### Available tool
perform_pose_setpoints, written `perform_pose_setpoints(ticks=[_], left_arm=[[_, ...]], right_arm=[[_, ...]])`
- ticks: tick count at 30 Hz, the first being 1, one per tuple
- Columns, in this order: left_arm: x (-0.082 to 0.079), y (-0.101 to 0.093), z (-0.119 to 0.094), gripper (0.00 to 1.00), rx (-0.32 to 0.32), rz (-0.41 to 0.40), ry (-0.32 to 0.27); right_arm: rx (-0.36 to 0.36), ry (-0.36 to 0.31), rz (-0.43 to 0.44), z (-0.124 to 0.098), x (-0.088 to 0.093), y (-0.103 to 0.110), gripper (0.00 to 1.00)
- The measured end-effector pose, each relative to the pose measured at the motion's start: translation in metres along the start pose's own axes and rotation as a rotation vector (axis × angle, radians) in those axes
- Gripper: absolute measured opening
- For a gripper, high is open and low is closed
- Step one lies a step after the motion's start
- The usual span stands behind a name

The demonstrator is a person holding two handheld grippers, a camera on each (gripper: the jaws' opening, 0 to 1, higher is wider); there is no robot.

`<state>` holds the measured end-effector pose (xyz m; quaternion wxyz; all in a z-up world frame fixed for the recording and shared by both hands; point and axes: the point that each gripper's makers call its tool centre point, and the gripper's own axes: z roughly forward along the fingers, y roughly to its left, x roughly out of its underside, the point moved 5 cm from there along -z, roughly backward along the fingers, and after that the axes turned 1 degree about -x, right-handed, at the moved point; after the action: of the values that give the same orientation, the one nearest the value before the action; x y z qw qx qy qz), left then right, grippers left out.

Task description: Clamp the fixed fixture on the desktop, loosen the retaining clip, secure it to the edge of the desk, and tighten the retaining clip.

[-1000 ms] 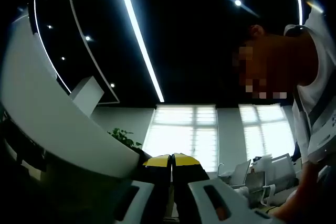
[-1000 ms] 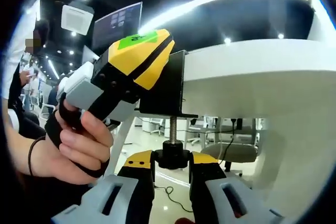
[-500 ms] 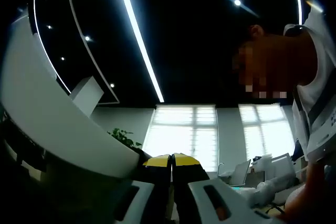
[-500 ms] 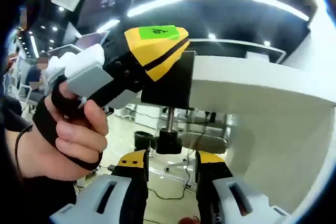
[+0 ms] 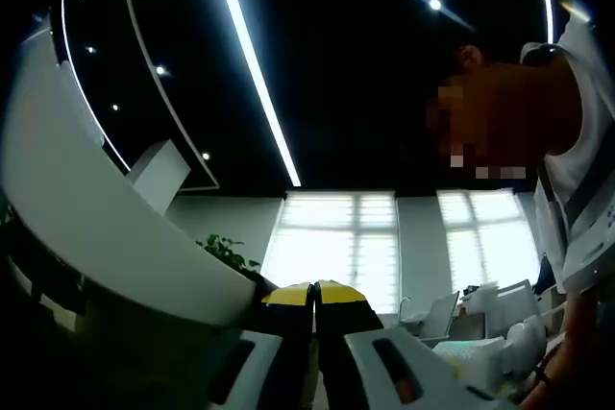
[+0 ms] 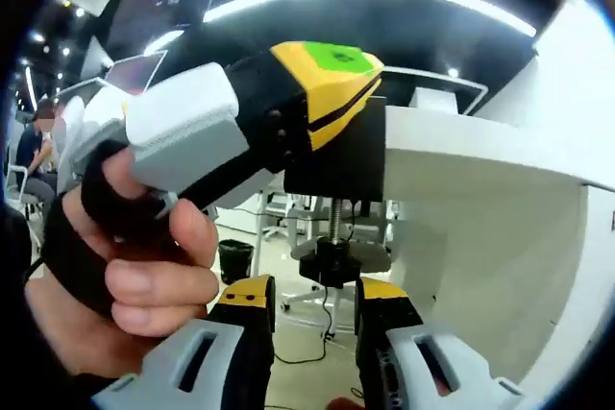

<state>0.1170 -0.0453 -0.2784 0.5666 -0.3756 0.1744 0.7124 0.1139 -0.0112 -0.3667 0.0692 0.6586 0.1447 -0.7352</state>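
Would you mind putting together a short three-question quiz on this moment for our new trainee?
1. True or false: in the right gripper view, the right claw is open, its jaws standing either side of the black screw knob under the black clamp.
2. What is the left claw holding against the white desk?
A. a cable
B. the black clamp
C. a cup
3. Fill in: in the left gripper view, the yellow tips of the left claw are pressed ____.

Key: 1 true; 2 B; 3 together.
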Motion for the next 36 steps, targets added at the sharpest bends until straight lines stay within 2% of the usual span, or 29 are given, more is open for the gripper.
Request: perform_pose_setpoints(ticks=[6,11,17,19,20,23,31,32,36], left_arm=[[0.000,0.000,0.000,0.01,0.002,-0.002,-0.002],[-0.001,0.000,0.000,0.01,0.000,-0.001,-0.005],[-0.001,0.000,0.000,0.01,-0.002,-0.009,-0.018],[-0.001,0.000,0.000,0.01,-0.001,-0.008,-0.015],[-0.001,0.000,0.000,0.01,-0.001,-0.008,-0.015],[0.000,0.000,0.000,0.01,-0.001,-0.009,-0.014],[0.000,-0.001,0.000,0.01,-0.003,-0.008,-0.013],[0.000,-0.001,0.000,0.01,-0.003,-0.009,-0.014],[0.000,0.000,0.000,0.01,-0.003,-0.010,-0.014]], right_arm=[[0.006,0.004,-0.009,0.007,0.003,-0.004,0.28],[0.013,0.012,-0.015,0.006,0.003,-0.009,0.16],[-0.006,0.020,-0.043,0.005,0.005,-0.004,0.14],[-0.018,0.020,-0.042,0.005,0.006,-0.003,0.16],[-0.048,0.015,-0.002,0.005,0.005,0.001,0.19],[-0.075,0.020,-0.003,0.005,0.004,0.007,0.30],[-0.073,0.034,0.033,0.008,0.006,0.009,0.30],[-0.070,0.036,0.038,0.007,0.002,-0.003,0.30],[-0.037,0.044,0.039,0.009,0.002,-0.011,0.24]])
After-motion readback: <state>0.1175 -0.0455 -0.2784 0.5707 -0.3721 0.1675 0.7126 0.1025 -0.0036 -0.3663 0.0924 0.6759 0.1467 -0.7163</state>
